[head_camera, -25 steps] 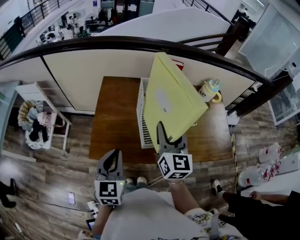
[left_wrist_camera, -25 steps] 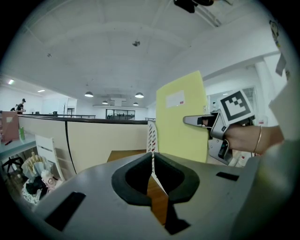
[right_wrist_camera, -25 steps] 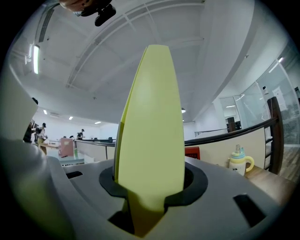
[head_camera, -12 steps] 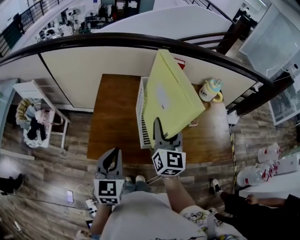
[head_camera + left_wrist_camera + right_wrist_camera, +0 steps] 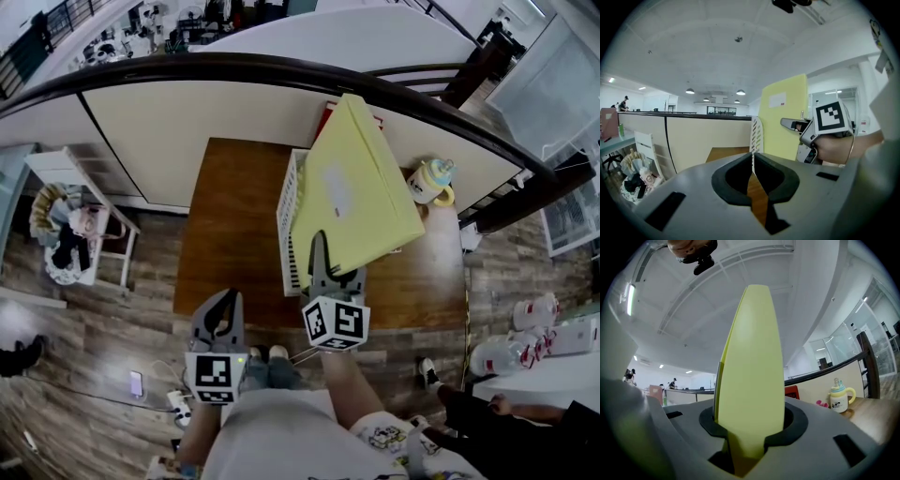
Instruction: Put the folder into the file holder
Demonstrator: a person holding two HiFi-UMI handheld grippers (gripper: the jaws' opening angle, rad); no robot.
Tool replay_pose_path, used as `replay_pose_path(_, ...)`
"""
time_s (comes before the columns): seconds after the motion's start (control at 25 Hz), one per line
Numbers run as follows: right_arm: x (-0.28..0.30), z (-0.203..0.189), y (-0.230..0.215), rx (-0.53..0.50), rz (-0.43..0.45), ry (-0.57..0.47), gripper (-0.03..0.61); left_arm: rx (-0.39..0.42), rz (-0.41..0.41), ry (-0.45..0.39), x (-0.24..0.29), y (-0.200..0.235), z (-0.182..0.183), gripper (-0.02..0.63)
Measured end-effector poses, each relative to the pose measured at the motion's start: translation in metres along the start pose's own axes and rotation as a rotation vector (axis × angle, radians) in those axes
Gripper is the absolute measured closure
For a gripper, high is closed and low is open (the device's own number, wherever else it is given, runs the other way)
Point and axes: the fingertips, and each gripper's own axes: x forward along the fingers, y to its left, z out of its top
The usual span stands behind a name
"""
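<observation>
My right gripper [image 5: 334, 266] has its fingers clamped on the near corner of the yellow folder [image 5: 361, 187], which rises tilted in the centre of the head view. Its left edge hangs over the white file holder [image 5: 287, 220] standing on the brown bench [image 5: 230, 234]. At lower left, my left gripper [image 5: 217, 321] has its fingers closed together on nothing, short of the bench's near edge.

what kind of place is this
Probably an open-plan office, on a raised level: a curved railing overlooks desks beyond, and a white file holder stands on a wooden table.
</observation>
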Motion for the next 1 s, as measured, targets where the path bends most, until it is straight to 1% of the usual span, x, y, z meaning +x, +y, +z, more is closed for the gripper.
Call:
replay_pose_path(0.28, 0.001, -0.012, 0.001, -0.014, 0.006, -0.030, 0.423, -0.003, -0.008, 0.017, 0.008, 0.002, -0.007, 0.598)
replay_pose_path(0.48, 0.000, -0.022, -0.003, -0.001, -0.002, -0.042, 0.423, 0.000, -0.014, 0.033, 0.011, 0.002, -0.014, 0.598)
replay_pose_path(0.76, -0.002, -0.042, -0.003, -0.016, 0.004, -0.013, 0.423, -0.012, -0.019, 0.065, 0.014, 0.003, -0.027, 0.598)
replay_pose_path(1.0, 0.000, -0.053, -0.003, -0.041, 0.014, 0.014, 0.423, -0.024, -0.015, 0.067, 0.021, 0.006, -0.032, 0.598)
